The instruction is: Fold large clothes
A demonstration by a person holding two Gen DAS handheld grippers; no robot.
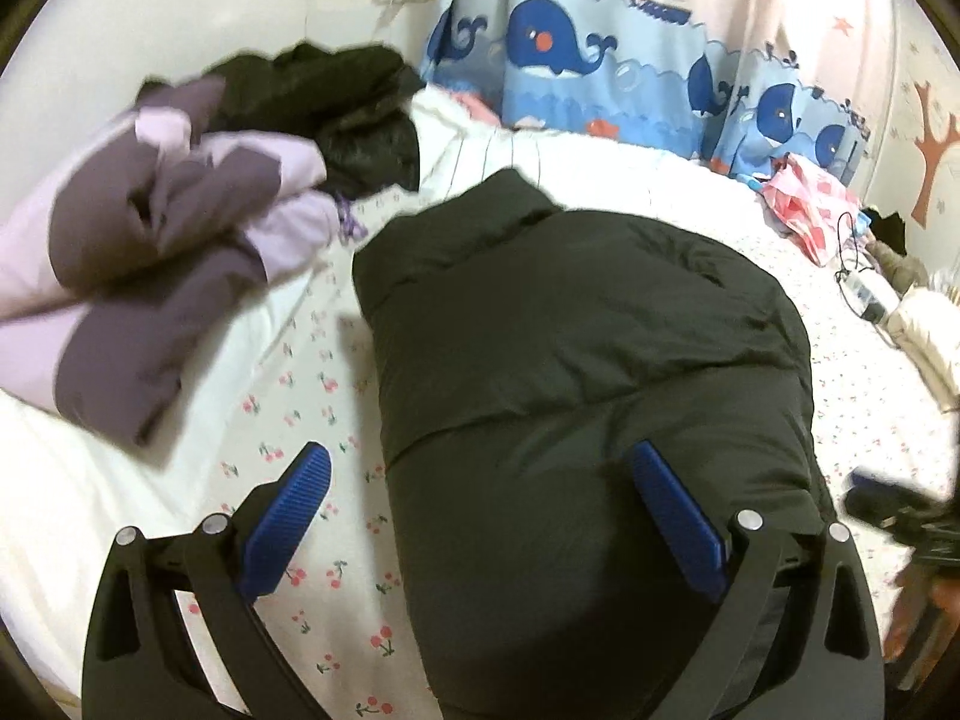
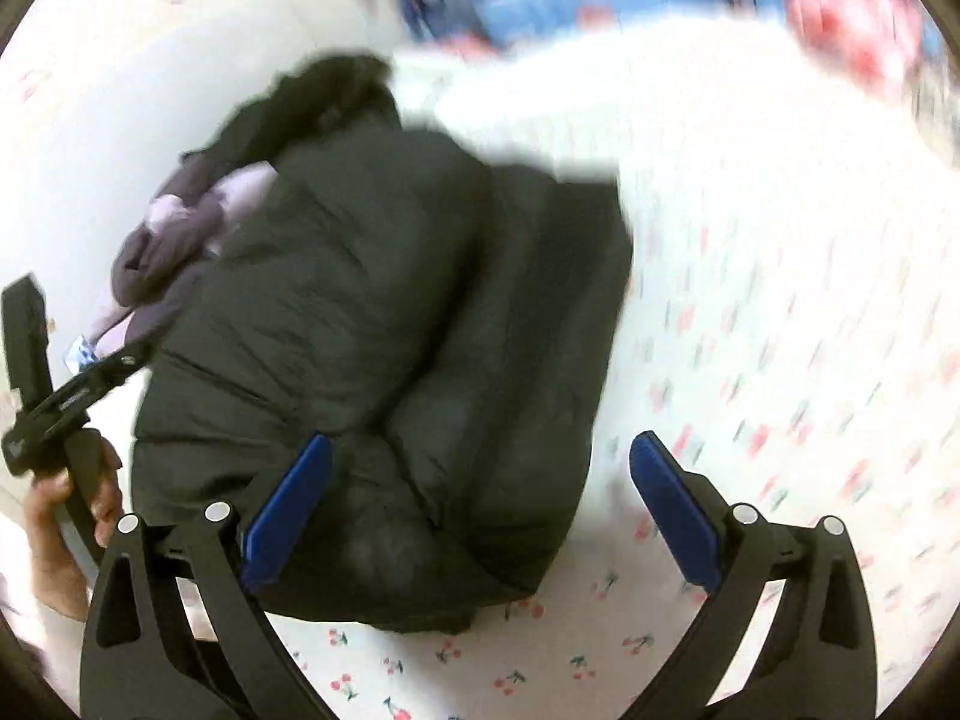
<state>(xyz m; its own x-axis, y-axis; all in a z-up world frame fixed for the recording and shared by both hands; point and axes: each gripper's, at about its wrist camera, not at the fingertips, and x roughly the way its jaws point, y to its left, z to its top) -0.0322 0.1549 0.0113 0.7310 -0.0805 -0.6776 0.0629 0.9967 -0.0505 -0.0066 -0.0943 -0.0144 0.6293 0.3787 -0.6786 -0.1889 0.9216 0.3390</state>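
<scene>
A black puffer jacket [image 1: 576, 360] lies folded into a thick bundle on the cherry-print bed sheet [image 1: 288, 396]. My left gripper [image 1: 480, 468] hovers open above the jacket's near end, blue pads spread wide, nothing between them. In the right wrist view, which is motion-blurred, the same jacket [image 2: 372, 348] fills the middle. My right gripper [image 2: 480, 462] is open over its near right corner, holding nothing. A hand [image 2: 54, 516] with the left gripper's handle shows at the left edge of the right wrist view.
A folded purple and lilac jacket [image 1: 138, 276] and a dark garment pile [image 1: 336, 96] lie at the left. A whale-print curtain [image 1: 600, 54] hangs behind the bed. Pink cloth [image 1: 810, 204], a cable and a small device [image 1: 870, 294] sit at the right.
</scene>
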